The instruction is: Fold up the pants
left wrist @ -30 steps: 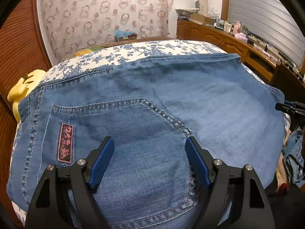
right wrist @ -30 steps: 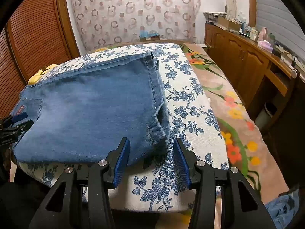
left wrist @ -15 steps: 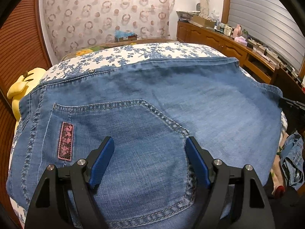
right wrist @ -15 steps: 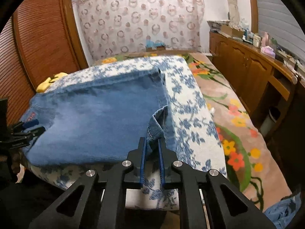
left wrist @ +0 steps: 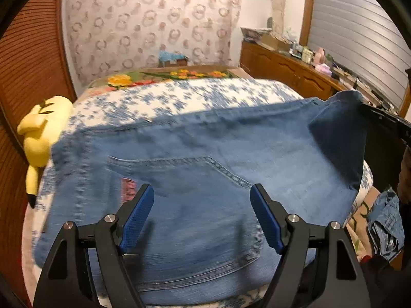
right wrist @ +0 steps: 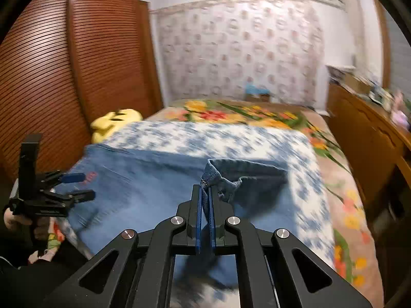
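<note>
Blue jeans (left wrist: 205,148) lie spread, back pocket up, on a bed with a blue-flowered sheet (left wrist: 195,97). My left gripper (left wrist: 202,190) hovers open over the back pocket and pink label, with nothing between its pads. My right gripper (right wrist: 204,188) is shut on the hem end of the jeans (right wrist: 133,187) and holds that end raised off the sheet. In the left wrist view the lifted denim corner (left wrist: 341,128) stands up at the right, hiding the right gripper's fingertips. In the right wrist view my left gripper (right wrist: 82,186) shows at the far left.
A yellow plush toy (left wrist: 43,128) lies at the bed's left edge beside a slatted wooden wardrobe (right wrist: 64,77). A wooden dresser (left wrist: 290,74) with clutter runs along the right wall. More denim (left wrist: 385,220) lies low at the right. A flowered blanket (right wrist: 346,205) covers the rest of the bed.
My right gripper closed on the jeans' hem end and lifted it, folding the corner upward. My left gripper rose a little and stayed open.
</note>
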Available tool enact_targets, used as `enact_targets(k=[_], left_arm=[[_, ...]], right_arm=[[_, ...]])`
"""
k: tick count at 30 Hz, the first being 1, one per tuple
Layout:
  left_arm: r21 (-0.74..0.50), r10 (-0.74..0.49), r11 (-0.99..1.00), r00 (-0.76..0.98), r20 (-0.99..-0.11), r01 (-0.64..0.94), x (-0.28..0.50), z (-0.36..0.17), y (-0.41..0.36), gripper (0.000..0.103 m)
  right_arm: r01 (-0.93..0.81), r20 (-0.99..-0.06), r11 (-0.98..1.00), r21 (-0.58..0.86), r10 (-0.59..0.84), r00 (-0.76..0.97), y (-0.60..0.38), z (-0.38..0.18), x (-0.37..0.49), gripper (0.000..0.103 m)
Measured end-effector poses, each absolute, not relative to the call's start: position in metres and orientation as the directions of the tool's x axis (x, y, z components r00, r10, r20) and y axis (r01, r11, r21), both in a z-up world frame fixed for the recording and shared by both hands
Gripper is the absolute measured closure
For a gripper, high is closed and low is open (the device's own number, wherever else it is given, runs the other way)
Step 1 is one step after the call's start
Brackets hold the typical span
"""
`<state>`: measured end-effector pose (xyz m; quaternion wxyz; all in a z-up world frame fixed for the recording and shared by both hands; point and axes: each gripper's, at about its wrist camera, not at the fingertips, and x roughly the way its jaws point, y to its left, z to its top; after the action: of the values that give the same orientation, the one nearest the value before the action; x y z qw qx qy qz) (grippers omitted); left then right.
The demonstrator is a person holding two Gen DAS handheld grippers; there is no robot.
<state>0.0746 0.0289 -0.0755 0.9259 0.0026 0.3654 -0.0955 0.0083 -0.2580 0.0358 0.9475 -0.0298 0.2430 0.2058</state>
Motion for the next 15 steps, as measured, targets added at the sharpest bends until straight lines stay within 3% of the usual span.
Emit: enact_targets(k=[9,15], left_arm=[[-0.083,-0.133,0.991,0.761,-0.635,0.105,0.063,-0.059,0.073,0.025],[-0.093,-0.130,0.991,0.764,-0.632,0.092,0.062,-0.060,0.084,0.025]], right_arm=[[-0.615,-0.430,0.788,-0.021,0.548,0.717,-0.171,0.065,0.015,0.098],[-0.672,-0.475,0.740,-0.031,0.580,0.661,-0.145,0.054,0.037,0.094]])
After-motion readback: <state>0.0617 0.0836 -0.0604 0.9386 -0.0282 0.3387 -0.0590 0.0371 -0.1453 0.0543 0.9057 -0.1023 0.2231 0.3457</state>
